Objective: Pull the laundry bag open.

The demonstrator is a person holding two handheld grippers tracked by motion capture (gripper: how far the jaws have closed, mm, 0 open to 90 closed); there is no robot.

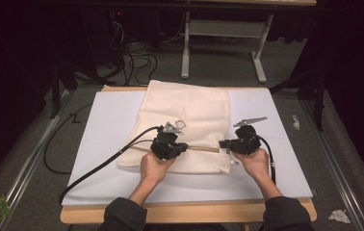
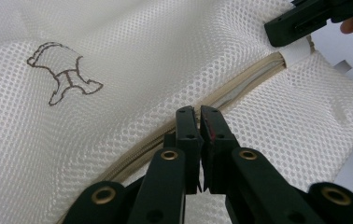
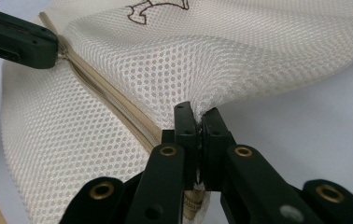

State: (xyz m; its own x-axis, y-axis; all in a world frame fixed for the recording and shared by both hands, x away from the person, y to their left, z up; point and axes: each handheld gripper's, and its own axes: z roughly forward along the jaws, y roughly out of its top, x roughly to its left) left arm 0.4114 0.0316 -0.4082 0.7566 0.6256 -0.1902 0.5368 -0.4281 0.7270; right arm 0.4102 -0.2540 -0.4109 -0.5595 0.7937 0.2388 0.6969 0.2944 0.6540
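Mesh laundry bag [image 1: 189, 115], cream with a beige zipper [image 1: 204, 148] running across its near end, lies flat on the white worktop [image 1: 276, 163] at the centre of the high frame, stretched between my two grippers.

My left gripper [image 2: 197, 120] sits on the zipper line at centre left of the high frame. In its own view the jaws are clenched together over the track, presumably on the slider or pull, though the piece itself is hidden between them.

My right gripper [image 3: 197, 116], at centre right of the high frame, is clamped on the bag's mesh edge just beside the zipper's end, pinching a small peak of fabric off the worktop. A white tab at that end of the track shows in the upper right of the left gripper view, under the far jaw tip.

A small animal outline [image 2: 62, 72] is stitched on the mesh in the upper left of the left gripper view.

My reading is that this is a zip run, with the right side anchoring. The risk from here: the right hold is thin, on mesh alone, so a hard pull could slip it free and let the bag bunch. Slack mesh beside the track could also snag in the slider and jam it.
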